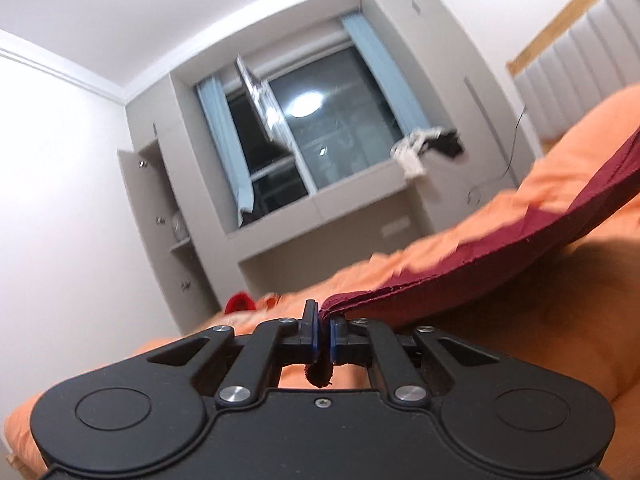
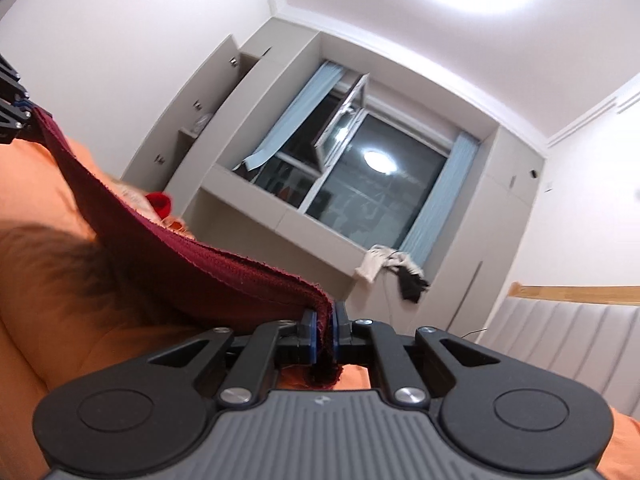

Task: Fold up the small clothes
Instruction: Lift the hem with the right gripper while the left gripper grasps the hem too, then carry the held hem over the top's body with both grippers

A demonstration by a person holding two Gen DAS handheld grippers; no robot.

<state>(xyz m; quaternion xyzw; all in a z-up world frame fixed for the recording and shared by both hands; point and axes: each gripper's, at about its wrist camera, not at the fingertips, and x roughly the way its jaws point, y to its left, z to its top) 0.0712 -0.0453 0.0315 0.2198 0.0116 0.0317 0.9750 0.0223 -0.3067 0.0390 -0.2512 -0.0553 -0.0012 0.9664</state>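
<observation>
Left wrist, maroon cloth pinched in left tool

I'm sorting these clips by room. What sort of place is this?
Most likely a bedroom: an orange bedspread with a padded headboard behind it, built-in grey cabinets framing a curtained window, and clothes piled on the sill.

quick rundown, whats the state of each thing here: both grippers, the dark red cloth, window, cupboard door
left gripper: shut on the dark red cloth
right gripper: shut on the dark red cloth
dark red cloth: pinched at both ends, lifted off the orange bedding, sagging between the grippers
window: one sash swung open
cupboard door: open
</observation>
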